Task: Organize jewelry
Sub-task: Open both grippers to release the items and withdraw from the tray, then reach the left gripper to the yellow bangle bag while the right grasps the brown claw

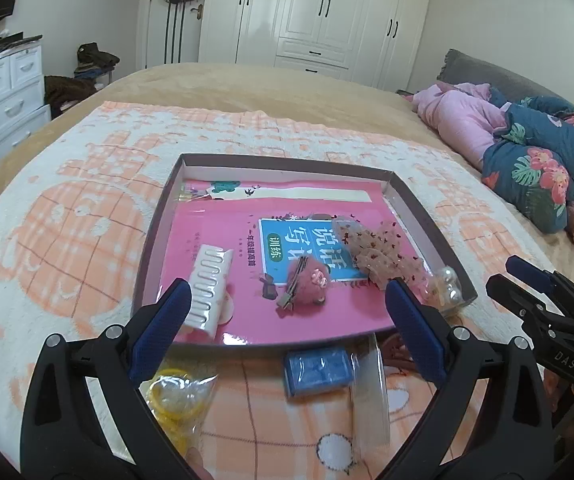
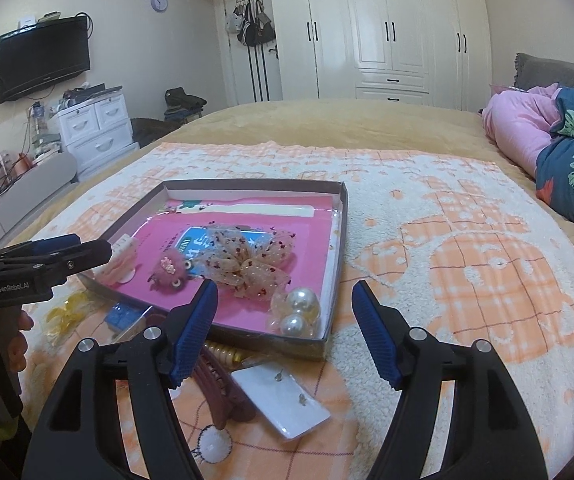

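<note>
A shallow box (image 1: 439, 232) lined with a pink book sits on the bed. Inside it lie a white claw clip (image 1: 211, 284), a pink fuzzy clip (image 1: 307, 280), a sheer spotted bow (image 1: 371, 248) and a pearl piece (image 1: 445, 284). My left gripper (image 1: 287, 292) hangs open over the box's near edge, with nothing pressed between its pads. My right gripper (image 2: 285, 288) is open near the box's right corner, close to the pearl piece (image 2: 299, 312). On the blanket in front lie a brown claw clip (image 2: 223, 392) and an earring card (image 2: 283, 404).
A bag of yellow hair bands (image 1: 175, 396), a blue box (image 1: 317, 370) and a clear sleeve (image 1: 369, 392) lie on the blanket before the box. Pink and floral bedding (image 1: 527, 152) is piled at the right. White drawers (image 2: 95, 128) stand beyond the bed's left side.
</note>
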The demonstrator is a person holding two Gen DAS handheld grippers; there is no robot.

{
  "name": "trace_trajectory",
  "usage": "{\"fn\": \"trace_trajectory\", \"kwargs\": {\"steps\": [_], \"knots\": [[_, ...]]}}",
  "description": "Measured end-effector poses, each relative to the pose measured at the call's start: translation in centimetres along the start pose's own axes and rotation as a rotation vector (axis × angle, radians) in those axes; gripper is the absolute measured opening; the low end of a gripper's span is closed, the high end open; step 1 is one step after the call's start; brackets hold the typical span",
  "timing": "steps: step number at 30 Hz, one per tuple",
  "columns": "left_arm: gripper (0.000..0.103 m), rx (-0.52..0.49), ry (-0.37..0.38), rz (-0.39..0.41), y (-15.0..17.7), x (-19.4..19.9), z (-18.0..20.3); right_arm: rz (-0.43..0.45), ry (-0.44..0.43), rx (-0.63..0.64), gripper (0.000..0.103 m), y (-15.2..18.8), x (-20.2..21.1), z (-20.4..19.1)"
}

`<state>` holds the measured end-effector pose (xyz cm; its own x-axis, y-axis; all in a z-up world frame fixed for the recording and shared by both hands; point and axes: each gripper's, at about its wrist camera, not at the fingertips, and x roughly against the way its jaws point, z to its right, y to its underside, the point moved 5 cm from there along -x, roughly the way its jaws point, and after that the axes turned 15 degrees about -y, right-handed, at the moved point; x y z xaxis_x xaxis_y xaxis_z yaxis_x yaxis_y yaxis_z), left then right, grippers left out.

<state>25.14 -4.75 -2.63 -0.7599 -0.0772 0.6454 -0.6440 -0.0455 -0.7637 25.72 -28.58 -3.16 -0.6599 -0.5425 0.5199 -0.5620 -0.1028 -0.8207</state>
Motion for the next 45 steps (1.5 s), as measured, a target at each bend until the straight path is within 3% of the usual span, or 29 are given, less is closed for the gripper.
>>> {"fn": "trace_trajectory", "kwargs": {"steps": [8,22,45], "knots": [[0.091,-0.001,0.008,0.018,0.6,1.7,-1.0,0.013,-0.004,0.053,0.071,0.7,0.9,-1.8],[0.091,-0.011,0.000,0.037,1.9,3.3,-2.7,-0.040,-0.005,0.185,0.073,3.0,0.7,-5.7],[0.091,-0.032,-0.053,0.005,5.8,3.7,-6.6,-0.132,-0.064,0.173,0.073,6.4,-0.3,-8.7]]}}
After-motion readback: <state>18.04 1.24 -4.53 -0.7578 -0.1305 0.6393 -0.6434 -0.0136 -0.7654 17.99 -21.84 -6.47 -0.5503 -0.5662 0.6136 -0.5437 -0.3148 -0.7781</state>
